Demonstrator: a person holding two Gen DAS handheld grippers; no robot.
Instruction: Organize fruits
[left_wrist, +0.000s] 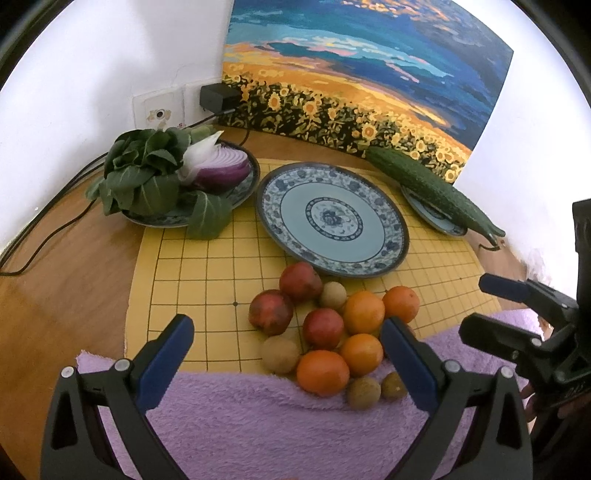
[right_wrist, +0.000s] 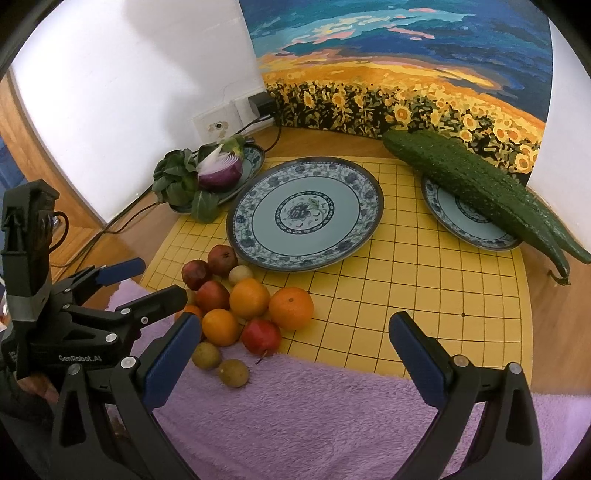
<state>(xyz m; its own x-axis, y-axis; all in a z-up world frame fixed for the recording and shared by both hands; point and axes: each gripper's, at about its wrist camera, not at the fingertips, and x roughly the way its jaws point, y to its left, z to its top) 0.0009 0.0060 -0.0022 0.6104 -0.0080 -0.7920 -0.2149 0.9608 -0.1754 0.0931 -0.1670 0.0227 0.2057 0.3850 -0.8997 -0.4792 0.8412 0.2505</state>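
— Where's the fruit?
— Heaped as a fruit pile (left_wrist: 325, 332) just before the empty middle plate (left_wrist: 332, 218), touching the purple towel (left_wrist: 258, 424).
— Tools?
— Left tool (left_wrist: 288, 343) spread wide, gripping nothing; right tool (right_wrist: 295, 343) likewise.

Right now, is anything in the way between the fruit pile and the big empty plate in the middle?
Nothing visible blocks it. The fruit pile sits on the yellow mat just in front of the empty plate, with one red fruit almost at its rim. Both hand-held grippers are open and hold nothing.
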